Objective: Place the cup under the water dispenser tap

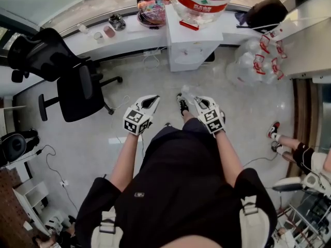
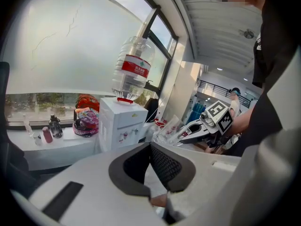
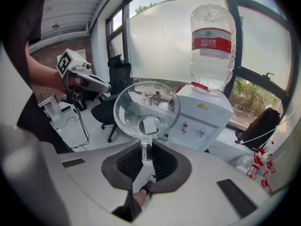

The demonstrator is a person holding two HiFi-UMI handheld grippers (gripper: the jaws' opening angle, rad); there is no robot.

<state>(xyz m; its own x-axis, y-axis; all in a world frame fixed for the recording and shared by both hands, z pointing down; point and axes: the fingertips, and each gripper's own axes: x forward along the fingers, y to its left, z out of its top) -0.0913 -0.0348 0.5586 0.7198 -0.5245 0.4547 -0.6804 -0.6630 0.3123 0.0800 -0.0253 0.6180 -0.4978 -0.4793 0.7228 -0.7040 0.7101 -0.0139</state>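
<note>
A clear plastic cup (image 3: 146, 109) is pinched by its wall in my right gripper (image 3: 146, 147), which is shut on it; its open mouth faces the camera. In the head view the cup (image 1: 187, 93) sticks out ahead of the right gripper (image 1: 199, 101), over the floor and short of the white water dispenser (image 1: 190, 43). The dispenser (image 3: 200, 121) carries an upturned water bottle (image 3: 212, 46) and shows two small taps (image 3: 184, 125) on its front. My left gripper (image 1: 150, 101) hovers beside the right one, jaws shut and empty (image 2: 150, 147). The left gripper view also shows the dispenser (image 2: 121, 124) and the cup (image 2: 171, 128).
A black office chair (image 1: 77, 87) stands on the left. A white counter (image 1: 129, 35) beside the dispenser holds a colourful bag (image 1: 153, 4) and small bottles. Empty water bottles (image 1: 258, 56) pile up to the dispenser's right. Another person's legs (image 1: 289, 149) show at far right.
</note>
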